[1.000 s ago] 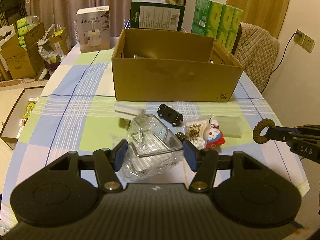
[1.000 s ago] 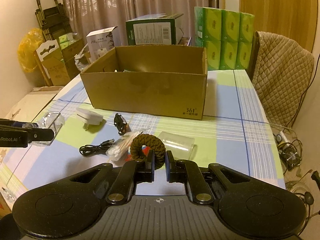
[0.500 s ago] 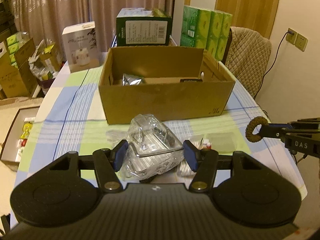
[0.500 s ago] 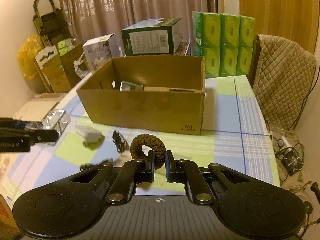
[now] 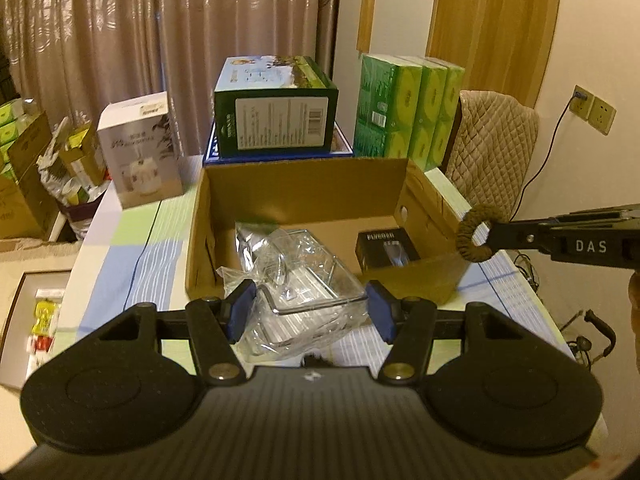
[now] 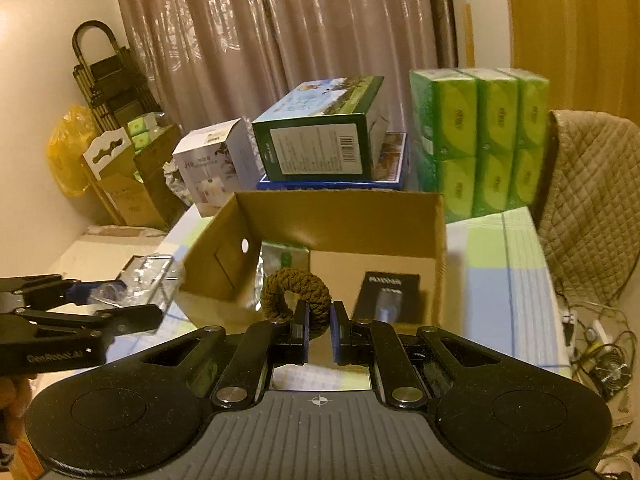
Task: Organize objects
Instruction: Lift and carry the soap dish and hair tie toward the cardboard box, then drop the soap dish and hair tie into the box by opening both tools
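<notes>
Cardboard fills the middle of both views: an open brown cardboard box (image 5: 304,216) stands on a table (image 5: 132,264) covered with a blue, green and white checked cloth. A second ago this box sat farther off, with small items scattered on the cloth in front of it. Now both grippers have risen and come forward, so each camera looks down over the near rim into the box, and the scattered items have dropped out of sight. That suggests both loads are about to be let go inside, though neither has been released yet.

In the left wrist view, the left gripper (image 5: 310,308) has its jaws half spread, clamping a clear plastic container (image 5: 308,300) wrapped in crinkled film, held at the box's near edge. To its right, the right gripper (image 5: 494,236) reaches in from the side, its jaws pressed together on a brown braided cord ring (image 5: 476,234) hanging above the box's right wall.

The right wrist view shows that same ring from behind, pinched by its lower edge and standing upright between the jaws. It also shows a small round hole in the box's left wall, and a cable and small fan on the floor at far right.

Only the left wrist view shows the floor to the left of the table. Both views show a black carton (image 5: 386,250) and a silvery packet (image 5: 256,240) already lying in the box.
</notes>
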{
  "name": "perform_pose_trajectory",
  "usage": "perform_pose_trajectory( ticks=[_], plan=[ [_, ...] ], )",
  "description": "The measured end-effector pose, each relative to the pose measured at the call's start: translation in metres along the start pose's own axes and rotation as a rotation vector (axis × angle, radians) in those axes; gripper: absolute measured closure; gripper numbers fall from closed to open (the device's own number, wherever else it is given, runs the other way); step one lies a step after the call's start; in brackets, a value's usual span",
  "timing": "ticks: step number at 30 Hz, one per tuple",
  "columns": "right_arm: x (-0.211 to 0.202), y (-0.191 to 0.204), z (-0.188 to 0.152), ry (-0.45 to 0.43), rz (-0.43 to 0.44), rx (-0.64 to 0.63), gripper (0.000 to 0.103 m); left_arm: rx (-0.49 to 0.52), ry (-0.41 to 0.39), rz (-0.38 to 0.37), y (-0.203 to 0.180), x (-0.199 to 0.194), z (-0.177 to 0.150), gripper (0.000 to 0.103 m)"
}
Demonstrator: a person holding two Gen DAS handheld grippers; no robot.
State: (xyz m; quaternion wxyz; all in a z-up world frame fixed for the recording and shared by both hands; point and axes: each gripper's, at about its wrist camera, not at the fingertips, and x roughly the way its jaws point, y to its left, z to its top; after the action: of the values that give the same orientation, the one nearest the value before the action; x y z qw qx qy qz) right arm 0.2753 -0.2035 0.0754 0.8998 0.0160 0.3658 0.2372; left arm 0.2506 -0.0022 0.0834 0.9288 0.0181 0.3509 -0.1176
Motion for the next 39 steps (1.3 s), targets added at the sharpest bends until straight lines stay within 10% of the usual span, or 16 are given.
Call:
perform_pose_trajectory(
  ticks=[15,21,39],
  plan=[
    [0.105,-0.039,0.025,0.112,-0.027,0.118,0.096,0.02,0.056,0.013,0.016,0.09,0.044,0.047],
    [0.116,-0.041,0.025,0.113,-0.022,0.126,0.096,0.015,0.054,0.003,0.015,0.114,0.042,0.028],
    [0.114,-0.044,0.02,0.114,-0.01,0.152,0.096,0.009,0.052,0.021,0.025,0.104,0.039,0.028]
  ],
)
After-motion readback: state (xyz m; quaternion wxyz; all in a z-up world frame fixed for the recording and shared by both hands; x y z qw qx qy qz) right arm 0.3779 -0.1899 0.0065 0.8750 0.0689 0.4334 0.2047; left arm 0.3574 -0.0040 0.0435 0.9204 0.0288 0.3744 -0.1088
